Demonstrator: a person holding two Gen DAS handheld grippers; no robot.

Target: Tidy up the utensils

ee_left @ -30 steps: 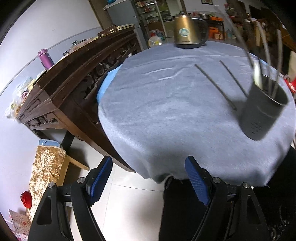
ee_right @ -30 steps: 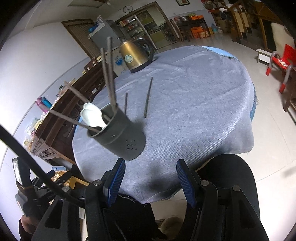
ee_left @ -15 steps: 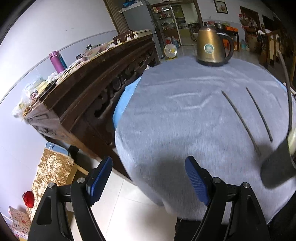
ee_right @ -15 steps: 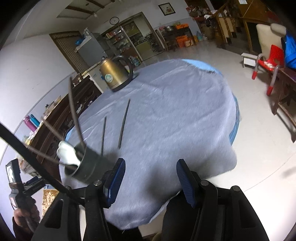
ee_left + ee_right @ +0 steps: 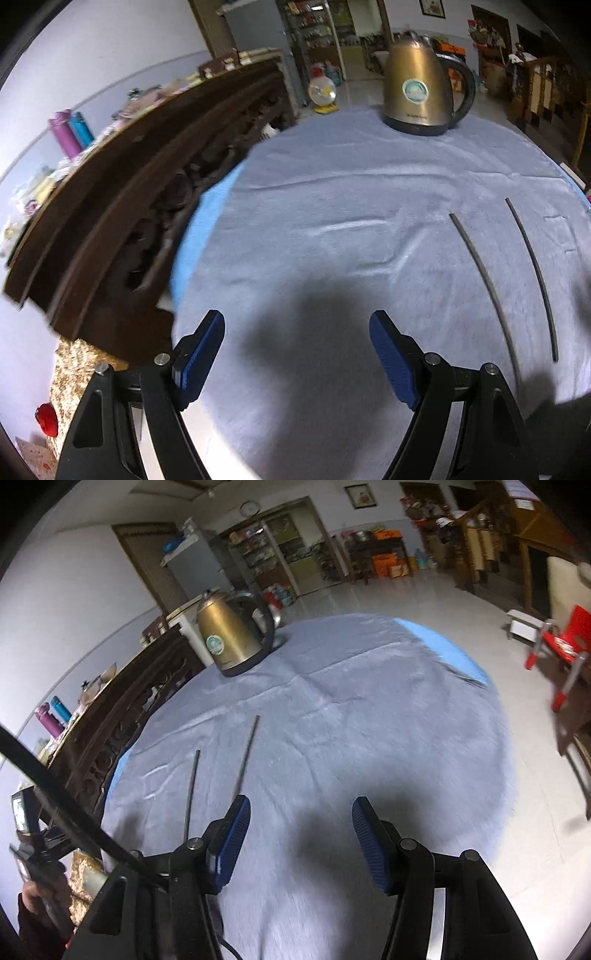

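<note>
Currently both tools hover over the near part of the round table (image 5: 332, 192), which is covered in a grey cloth; left gripper (image 5: 295, 354) spread wide, nothing between its blue pads; right gripper (image 5: 297, 843) also spread, somewhat less wide, likewise empty. Two dark chopsticks (image 5: 484, 280) lie loose on the cloth, roughly parallel, slightly apart, pointing from the near edge toward the far edge; in the right wrist view the chopstick nearer that tool (image 5: 246, 755) ends just beside its left pad, touching or not I cannot tell. A brass-coloured kettle (image 5: 231, 635) stands at the far edge, well apart from them. No utensil holder shows in either view.

Judged step: approach to pick up a loose chopstick; nothing lifted yet. Next move calls for lowering the right tool so one thin stick sits between the pads, then closing fully; the stick is slim and flat on soft cloth, so pads must reach cloth level or it may slip out.
</note>
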